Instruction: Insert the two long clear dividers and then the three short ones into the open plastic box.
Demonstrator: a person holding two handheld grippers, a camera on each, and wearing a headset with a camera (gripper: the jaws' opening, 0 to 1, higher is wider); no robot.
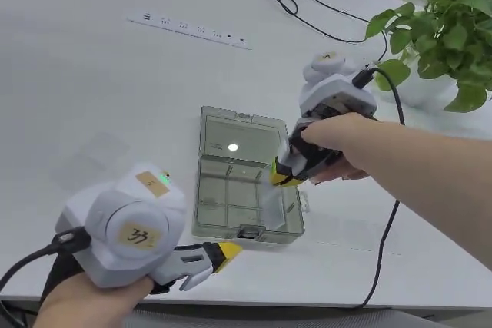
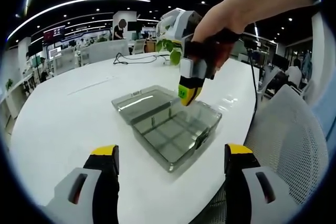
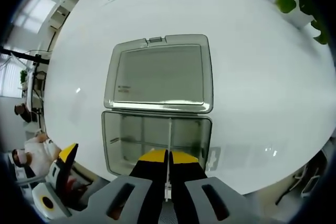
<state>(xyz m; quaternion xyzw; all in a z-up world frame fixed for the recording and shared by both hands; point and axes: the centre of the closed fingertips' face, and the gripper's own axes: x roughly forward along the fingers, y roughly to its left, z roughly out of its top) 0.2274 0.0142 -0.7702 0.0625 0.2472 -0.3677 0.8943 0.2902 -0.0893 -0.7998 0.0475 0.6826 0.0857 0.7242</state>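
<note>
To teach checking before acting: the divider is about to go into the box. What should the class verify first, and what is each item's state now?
1. Lid laid back and box open: ok.
2. Right hand-held gripper shut firmly on the clear divider: ok.
3. Held divider is above the box base, not above the lid: ok.
4. Held divider is lined up with its slots: cannot tell, as the slots are too small to see.
5. Left hand-held gripper is open, empty and apart from the box: ok.
6. Seated dividers are fully down and the right number: cannot tell. Some show inside, but the clear plastic hides the count.
</note>
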